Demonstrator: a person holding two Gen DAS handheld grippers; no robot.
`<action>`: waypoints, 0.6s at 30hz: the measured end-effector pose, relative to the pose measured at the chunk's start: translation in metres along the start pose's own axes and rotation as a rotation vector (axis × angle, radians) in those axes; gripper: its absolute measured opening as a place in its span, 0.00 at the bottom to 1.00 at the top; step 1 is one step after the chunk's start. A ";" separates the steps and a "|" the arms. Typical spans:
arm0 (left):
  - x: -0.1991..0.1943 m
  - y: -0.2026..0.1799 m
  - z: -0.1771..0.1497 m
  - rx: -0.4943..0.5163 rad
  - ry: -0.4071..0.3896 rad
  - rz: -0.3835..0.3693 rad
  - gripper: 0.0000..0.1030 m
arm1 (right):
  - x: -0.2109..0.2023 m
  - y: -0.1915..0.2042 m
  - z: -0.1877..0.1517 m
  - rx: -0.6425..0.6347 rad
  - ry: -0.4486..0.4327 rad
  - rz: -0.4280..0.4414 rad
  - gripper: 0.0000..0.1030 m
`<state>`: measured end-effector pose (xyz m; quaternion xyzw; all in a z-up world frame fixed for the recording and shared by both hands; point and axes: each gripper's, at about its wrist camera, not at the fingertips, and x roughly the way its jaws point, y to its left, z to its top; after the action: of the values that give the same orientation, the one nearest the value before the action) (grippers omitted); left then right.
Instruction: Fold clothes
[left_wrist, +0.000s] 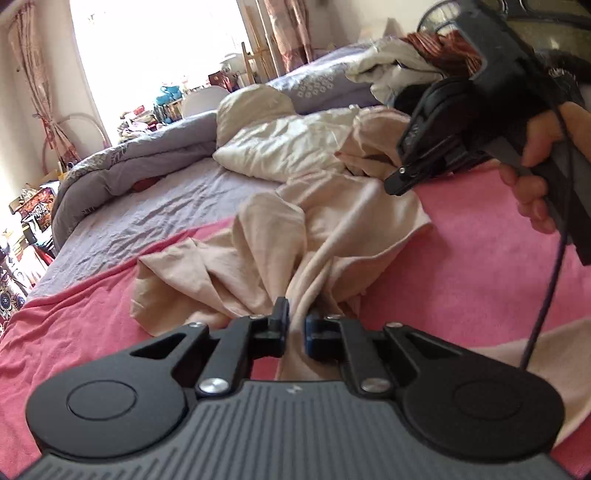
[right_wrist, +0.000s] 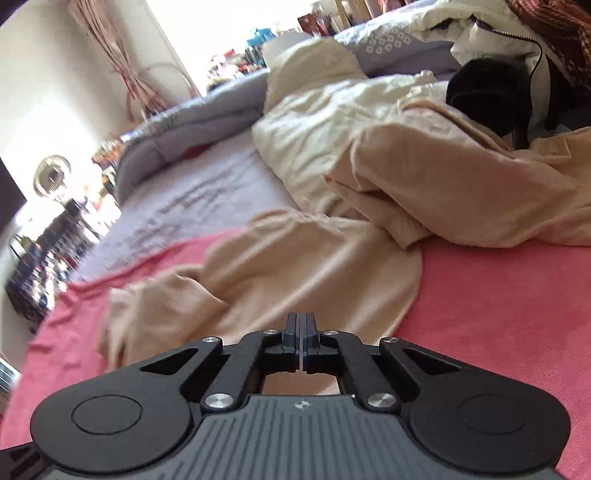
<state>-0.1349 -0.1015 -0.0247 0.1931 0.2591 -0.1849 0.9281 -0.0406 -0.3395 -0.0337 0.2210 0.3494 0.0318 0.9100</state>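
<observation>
A crumpled beige garment (left_wrist: 280, 243) lies on a pink blanket (left_wrist: 480, 280) on the bed. My left gripper (left_wrist: 296, 325) is shut on a bunched fold of the beige garment, which runs between its fingers toward the camera. In the right wrist view my right gripper (right_wrist: 302, 332) is shut with its jaws pressed together and nothing between them, held low over the beige garment (right_wrist: 295, 266) near its front edge. The right gripper also shows in the left wrist view (left_wrist: 400, 181), held in a hand above the garment's far right part.
A cream quilt (left_wrist: 295, 144) and a grey duvet (left_wrist: 147, 162) lie behind the garment on a lilac sheet (left_wrist: 166, 218). A heap of other clothes (right_wrist: 517, 55) sits at the back right. Cluttered shelves stand beyond the bed's left edge (right_wrist: 44, 258).
</observation>
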 end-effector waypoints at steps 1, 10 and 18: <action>-0.004 0.005 0.008 -0.005 -0.021 0.010 0.10 | -0.015 0.003 0.003 0.014 -0.035 0.029 0.02; -0.048 0.039 0.039 0.037 -0.145 0.122 0.10 | -0.073 0.071 -0.052 -0.823 -0.150 -0.202 0.41; -0.083 0.070 0.044 0.026 -0.204 0.134 0.10 | -0.005 0.114 -0.139 -1.098 -0.129 -0.193 0.63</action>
<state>-0.1519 -0.0413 0.0738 0.2020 0.1473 -0.1445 0.9574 -0.1236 -0.1856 -0.0738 -0.3165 0.2438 0.1121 0.9099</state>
